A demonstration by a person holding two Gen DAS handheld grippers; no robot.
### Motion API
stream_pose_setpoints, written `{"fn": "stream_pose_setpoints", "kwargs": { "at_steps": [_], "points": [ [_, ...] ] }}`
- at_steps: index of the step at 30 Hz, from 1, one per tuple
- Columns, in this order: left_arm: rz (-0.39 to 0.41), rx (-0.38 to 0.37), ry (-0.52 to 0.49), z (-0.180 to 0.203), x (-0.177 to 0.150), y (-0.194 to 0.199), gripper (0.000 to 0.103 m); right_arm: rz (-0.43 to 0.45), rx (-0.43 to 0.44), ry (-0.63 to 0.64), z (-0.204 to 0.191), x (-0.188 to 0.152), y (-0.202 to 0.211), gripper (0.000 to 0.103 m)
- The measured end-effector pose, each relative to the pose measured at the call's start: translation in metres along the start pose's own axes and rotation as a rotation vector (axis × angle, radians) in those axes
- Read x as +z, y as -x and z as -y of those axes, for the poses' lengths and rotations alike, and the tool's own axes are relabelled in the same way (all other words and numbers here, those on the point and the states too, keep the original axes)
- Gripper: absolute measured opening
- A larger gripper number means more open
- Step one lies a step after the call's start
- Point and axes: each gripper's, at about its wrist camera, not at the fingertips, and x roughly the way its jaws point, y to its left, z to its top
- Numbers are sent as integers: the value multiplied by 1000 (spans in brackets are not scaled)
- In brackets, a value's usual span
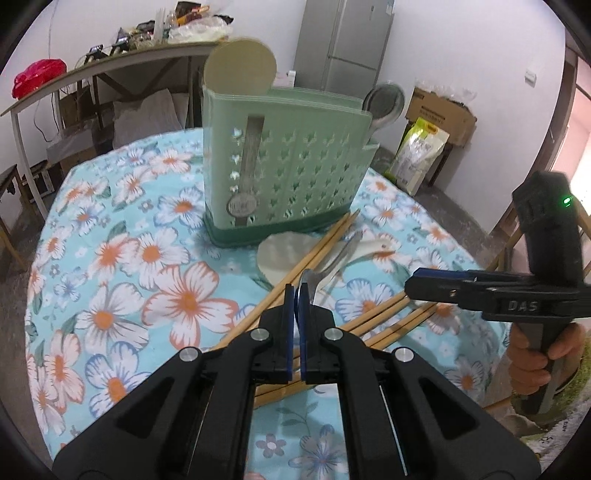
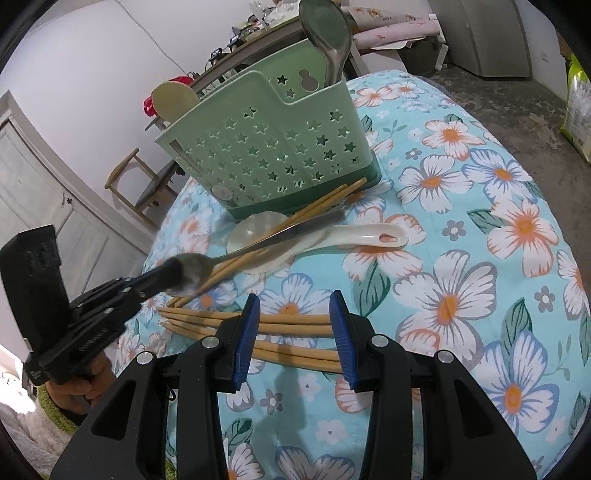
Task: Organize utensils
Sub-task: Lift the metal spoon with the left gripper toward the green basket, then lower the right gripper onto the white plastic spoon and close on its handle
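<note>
The left tongs are clamped on the bowl of a metal spoon, lifted clear of the floral cloth on a round desk, its handle slanting over a white ladle and two chopsticks that lie against the foot of a green utensil caddy. The right tongs stand partly apart with nothing pressed between the blue pads, poised over a second bundle of chopsticks lying crosswise near the desk's front edge. The caddy stands upright toward the desk's far side, a flat beige spatula in one end compartment and a large metal spoon in the other; the star-punched middle looks free, though its inside cannot be seen. Bare cloth stretches to the right of the pile as the right wrist camera sees it, up to the curved rim. Beyond the rim are a long side table, a grey fridge and a cardboard box. The letters "DAS" show on the right tool's body; the round sticker on the caddy is too blurred to read.
</note>
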Motion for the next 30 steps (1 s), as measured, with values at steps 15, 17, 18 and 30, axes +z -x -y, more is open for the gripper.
{"fn": "stream_pose_setpoints", "kwargs": {
  "at_steps": [15,17,18,30],
  "points": [
    [163,-29,202,-41,7,75,1,35,7,16,-1,12,0,38],
    [187,-23,240,-50,6,83,1,36,18,41,-8,18,-5,38],
    [197,-19,254,-54,6,86,1,34,29,52,-12,22,-8,38],
    [237,72,357,-92,-12,102,1,-59,111,152,-58,60,-79,38]
  ]
}}
